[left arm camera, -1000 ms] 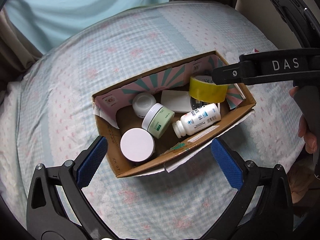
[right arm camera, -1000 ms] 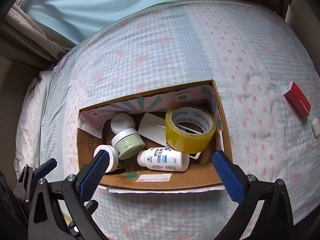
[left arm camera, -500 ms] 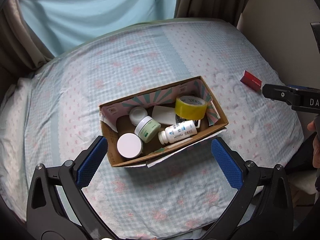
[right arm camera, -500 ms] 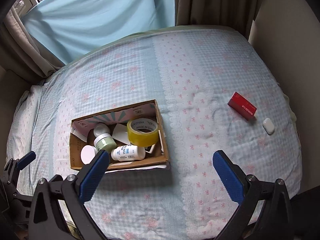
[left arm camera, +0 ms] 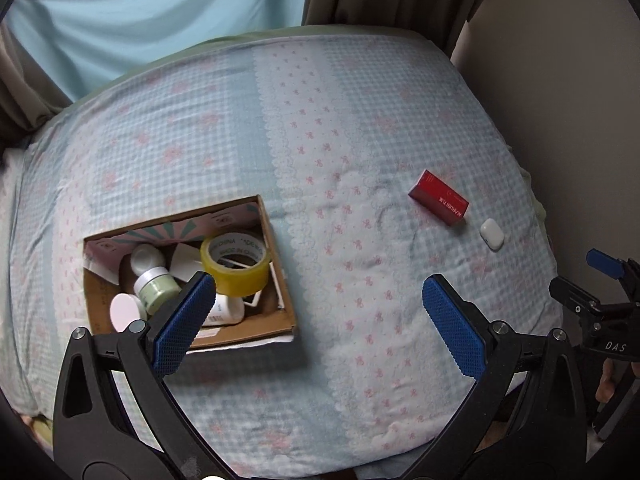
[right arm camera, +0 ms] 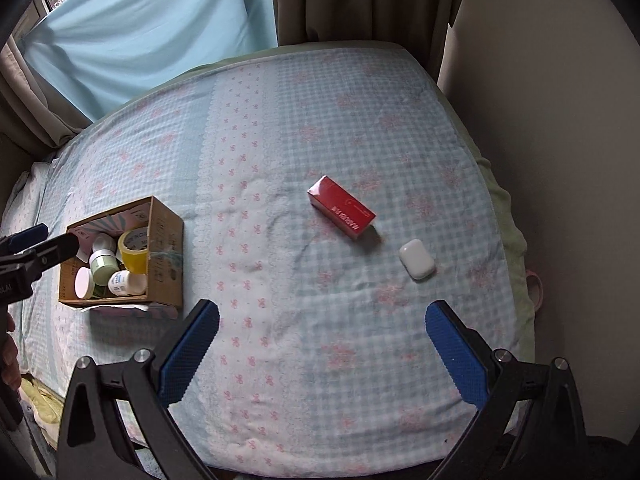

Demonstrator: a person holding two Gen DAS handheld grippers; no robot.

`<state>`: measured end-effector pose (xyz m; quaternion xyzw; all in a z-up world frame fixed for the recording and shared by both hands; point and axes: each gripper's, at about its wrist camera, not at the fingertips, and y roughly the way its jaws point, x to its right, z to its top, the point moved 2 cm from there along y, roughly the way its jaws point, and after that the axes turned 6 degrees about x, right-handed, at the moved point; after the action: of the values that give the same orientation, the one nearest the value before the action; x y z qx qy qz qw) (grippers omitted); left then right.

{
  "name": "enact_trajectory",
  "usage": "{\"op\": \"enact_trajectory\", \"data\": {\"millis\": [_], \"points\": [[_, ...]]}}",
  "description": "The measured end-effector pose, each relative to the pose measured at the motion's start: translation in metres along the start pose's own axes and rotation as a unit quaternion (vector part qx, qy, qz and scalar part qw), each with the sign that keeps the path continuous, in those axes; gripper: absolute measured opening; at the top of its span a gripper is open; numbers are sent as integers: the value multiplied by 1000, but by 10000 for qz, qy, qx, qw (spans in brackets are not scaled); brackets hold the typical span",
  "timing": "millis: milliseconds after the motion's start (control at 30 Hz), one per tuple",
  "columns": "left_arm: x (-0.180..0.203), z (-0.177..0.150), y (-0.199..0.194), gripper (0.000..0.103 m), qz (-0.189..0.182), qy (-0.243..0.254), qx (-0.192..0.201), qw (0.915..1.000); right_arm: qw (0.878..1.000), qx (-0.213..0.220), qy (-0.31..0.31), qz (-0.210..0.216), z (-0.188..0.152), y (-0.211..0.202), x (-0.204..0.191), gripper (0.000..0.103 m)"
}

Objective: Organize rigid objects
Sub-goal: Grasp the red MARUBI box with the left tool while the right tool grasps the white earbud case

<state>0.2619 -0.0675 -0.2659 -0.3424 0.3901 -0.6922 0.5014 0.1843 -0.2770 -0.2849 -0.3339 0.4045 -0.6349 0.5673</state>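
Both hand-held grippers (left arm camera: 316,320) (right arm camera: 322,344) gape empty; cardboard box (left arm camera: 286,300) holds tape roll (left arm camera: 236,266), jars, bottle.

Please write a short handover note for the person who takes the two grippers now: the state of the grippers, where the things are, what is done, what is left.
Left gripper: open, holds nothing, above the bed beside the cardboard box.
Right gripper: open, holds nothing, above the bed, nearer the loose items.
Done: yellow tape roll, white bottle, green jar and two white-lidded jars lie in the box.
Left: red box and small white case lie on the bed, outside the box.
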Motion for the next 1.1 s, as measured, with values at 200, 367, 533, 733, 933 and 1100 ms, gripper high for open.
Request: {"op": "enact_trajectory", "data": {"millis": [200, 367, 533, 733, 933, 1100], "points": [[88, 26, 67, 103, -232, -309, -461, 9982, 9991, -399, -88, -151, 3, 43, 75, 103], [137, 42, 126, 103, -305, -631, -781, 9945, 9976, -672, -9, -182, 8, 83, 114, 103], [159, 57, 182, 103, -407, -1068, -925, 9891, 9957, -845, -176, -336, 16, 125, 127, 102], [153, 62, 241, 101, -324, -1743, -1361, 9747, 9866, -1284, -903, -448, 12, 178, 122, 99], [154, 54, 289, 100, -317, -2494, -1862, 9498, 9744, -1497, -1614, -462, 4, 209, 107, 99], [161, 50, 316, 92, -329, -2940, -2157, 9306, 9678, -1619, -1883, -409, 0, 227, 100, 96]]}}
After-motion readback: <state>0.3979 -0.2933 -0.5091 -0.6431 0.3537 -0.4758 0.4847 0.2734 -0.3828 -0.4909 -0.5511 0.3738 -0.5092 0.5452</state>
